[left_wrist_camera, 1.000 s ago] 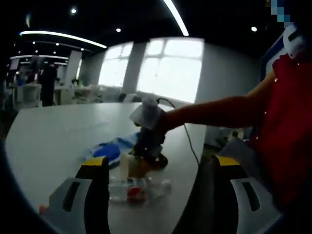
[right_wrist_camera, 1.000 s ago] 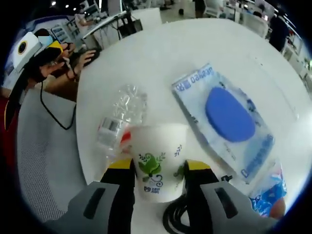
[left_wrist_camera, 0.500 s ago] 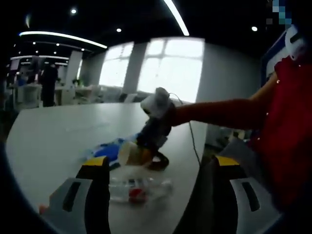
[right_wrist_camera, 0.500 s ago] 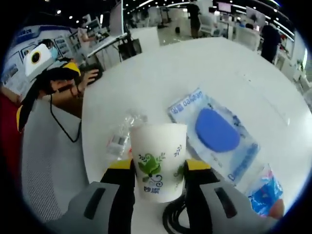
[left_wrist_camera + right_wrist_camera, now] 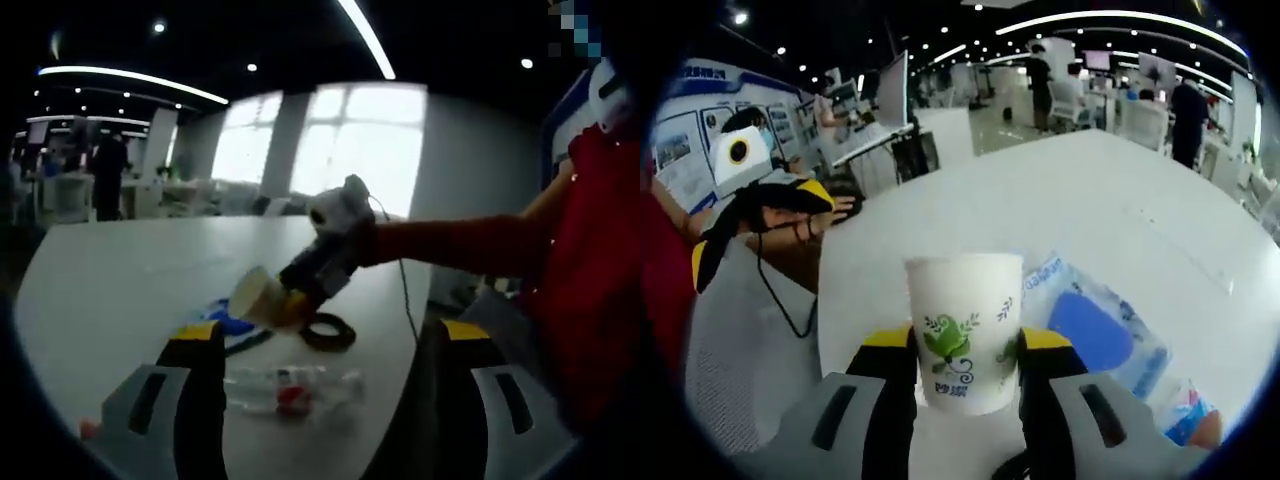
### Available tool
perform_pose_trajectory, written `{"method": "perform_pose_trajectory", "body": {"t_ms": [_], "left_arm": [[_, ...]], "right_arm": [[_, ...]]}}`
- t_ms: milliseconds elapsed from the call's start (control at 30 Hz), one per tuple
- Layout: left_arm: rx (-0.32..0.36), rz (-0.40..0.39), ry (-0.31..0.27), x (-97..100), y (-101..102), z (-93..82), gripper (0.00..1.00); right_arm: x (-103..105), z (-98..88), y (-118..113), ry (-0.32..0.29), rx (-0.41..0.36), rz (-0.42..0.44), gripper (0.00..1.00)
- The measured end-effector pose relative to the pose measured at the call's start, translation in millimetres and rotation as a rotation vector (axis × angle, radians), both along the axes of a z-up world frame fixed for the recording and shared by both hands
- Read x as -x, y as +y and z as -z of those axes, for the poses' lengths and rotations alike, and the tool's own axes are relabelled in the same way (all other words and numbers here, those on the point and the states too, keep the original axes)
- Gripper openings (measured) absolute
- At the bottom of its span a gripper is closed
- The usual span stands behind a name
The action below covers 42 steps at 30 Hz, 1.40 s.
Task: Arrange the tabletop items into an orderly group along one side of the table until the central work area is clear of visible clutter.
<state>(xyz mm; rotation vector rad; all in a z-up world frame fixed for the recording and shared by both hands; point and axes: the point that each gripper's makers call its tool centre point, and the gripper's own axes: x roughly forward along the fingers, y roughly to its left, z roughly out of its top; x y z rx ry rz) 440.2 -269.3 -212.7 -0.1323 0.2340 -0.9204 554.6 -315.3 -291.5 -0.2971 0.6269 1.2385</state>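
My right gripper [image 5: 965,345] is shut on a white paper cup [image 5: 962,325] with a green leaf print, held up off the white table [image 5: 1040,200]. In the left gripper view the same right gripper [image 5: 285,300] carries the cup [image 5: 258,297] tilted, above a blue-and-clear flat package [image 5: 235,325] and a black ring of cable [image 5: 328,332]. A crushed clear plastic bottle [image 5: 295,388] with a red label lies on the table between my left gripper's [image 5: 332,335] wide-open jaws, which touch nothing. The blue package [image 5: 1095,335] lies behind the cup to the right.
A small blue packet [image 5: 1185,415] sits near the table edge at lower right. A grey chair [image 5: 730,340] stands beside the table under the left gripper [image 5: 770,200]. A person's red sleeve [image 5: 590,280] is at right. Desks and people stand far behind.
My right gripper has lifted the cup from the table and tilted it. The bottle and cable ring have dropped out of the right gripper view. The left gripper has hardly moved.
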Motion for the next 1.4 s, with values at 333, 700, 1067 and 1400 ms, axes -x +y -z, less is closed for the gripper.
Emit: {"method": "perform_pose_trajectory", "body": {"t_ms": [333,700,1067,1400], "left_arm": [[0.008,-0.027,0.000,-1.5,15,-1.8,0.84],[0.017,-0.056,0.028,-7.7,30,6.5,0.84],[0.033,-0.076,0.067,-16.9,37,17.8,0.84],[0.059,-0.097,0.073,-24.4,41,18.1,0.84]], "right_arm": [[-10,-17.9,38,-0.080,-0.158,-0.021,0.39],[-37,-13.2,84,-0.091,-0.258,-0.001,0.39],[-67,9.8,121,-0.096,-0.283,0.025,0.39],[-85,29.5,144,-0.150,-0.279,0.006,0.39]]}}
